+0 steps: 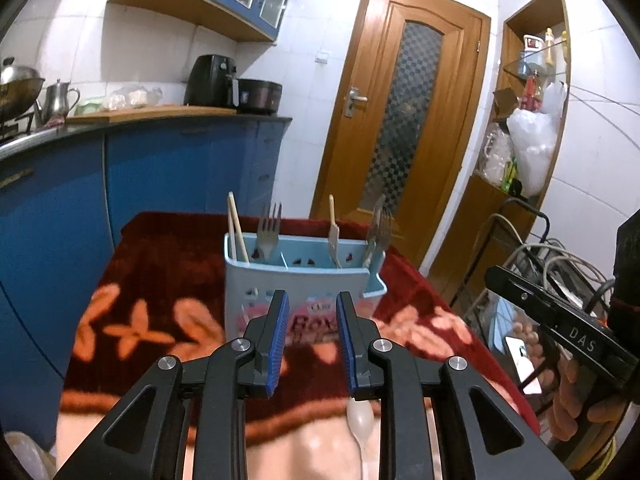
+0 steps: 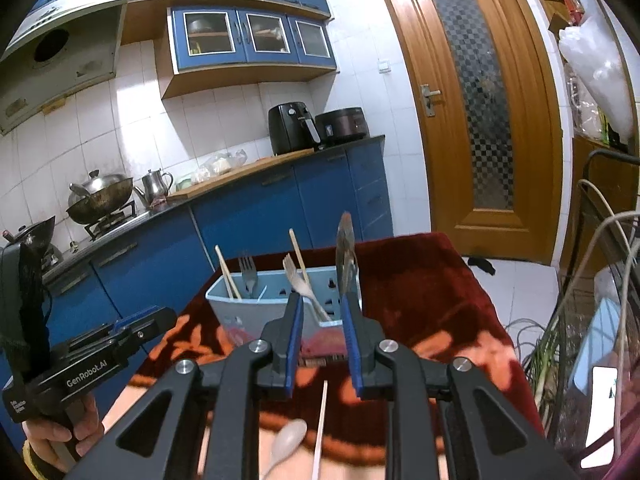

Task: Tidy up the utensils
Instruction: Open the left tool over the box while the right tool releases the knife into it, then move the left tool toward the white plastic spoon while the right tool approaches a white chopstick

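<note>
- Your left hand-held gripper [image 1: 311,300] and right hand-held gripper [image 2: 322,307] both hover over the near edge of the bench [image 1: 168,248]; each has its jaws at a narrow gap with nothing between them.
- The blue caddy [image 1: 256,276] stands upright ahead of both, on the red flowered cloth [image 2: 432,288]; it already holds chopsticks [image 1: 237,226] and a fork [image 1: 268,232] in its left compartment, a pale fork [image 2: 298,280] in the middle, and dark metal utensils [image 2: 345,248] at the right end.
- Still loose on the cloth are a white spoon [image 2: 290,436] and a single chopstick [image 2: 321,420], lying just beside each other below your right fingers; these look like the next things to collect.
- Widen the jaws before you go down; the present gap seems too tight to straddle the spoon's bowl.
- Take the chopstick near its middle so it does not pivot; the soft cloth may let it sink, so press the pads low.
- Drop it in with the other chopsticks, tip down; approach from above so you do not knock the caddy over.
</note>
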`<act>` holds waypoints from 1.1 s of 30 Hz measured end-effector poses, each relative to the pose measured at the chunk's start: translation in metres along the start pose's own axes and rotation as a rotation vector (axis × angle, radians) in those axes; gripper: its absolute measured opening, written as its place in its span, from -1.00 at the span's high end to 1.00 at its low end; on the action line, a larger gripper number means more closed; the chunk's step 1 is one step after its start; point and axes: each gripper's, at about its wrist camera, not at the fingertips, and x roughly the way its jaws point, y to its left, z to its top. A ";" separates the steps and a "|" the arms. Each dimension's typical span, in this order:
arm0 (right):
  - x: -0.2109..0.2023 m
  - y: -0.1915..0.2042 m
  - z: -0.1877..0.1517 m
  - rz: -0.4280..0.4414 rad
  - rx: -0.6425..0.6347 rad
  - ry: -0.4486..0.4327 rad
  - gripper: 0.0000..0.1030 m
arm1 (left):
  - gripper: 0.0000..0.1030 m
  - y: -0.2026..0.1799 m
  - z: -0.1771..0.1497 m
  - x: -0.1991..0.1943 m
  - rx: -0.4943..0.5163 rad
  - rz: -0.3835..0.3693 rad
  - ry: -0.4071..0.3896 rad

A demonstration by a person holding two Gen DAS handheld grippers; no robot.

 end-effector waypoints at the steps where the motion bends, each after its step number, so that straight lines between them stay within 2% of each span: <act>1: -0.002 0.000 -0.003 -0.002 -0.001 0.006 0.56 | 0.53 0.000 -0.003 -0.001 0.000 0.000 0.008; 17: -0.001 -0.017 -0.072 -0.032 0.053 0.136 0.51 | 0.52 -0.003 -0.049 0.012 -0.018 0.025 0.172; 33: 0.002 -0.047 -0.099 -0.042 0.125 0.197 0.48 | 0.52 -0.020 -0.080 0.044 -0.004 0.006 0.328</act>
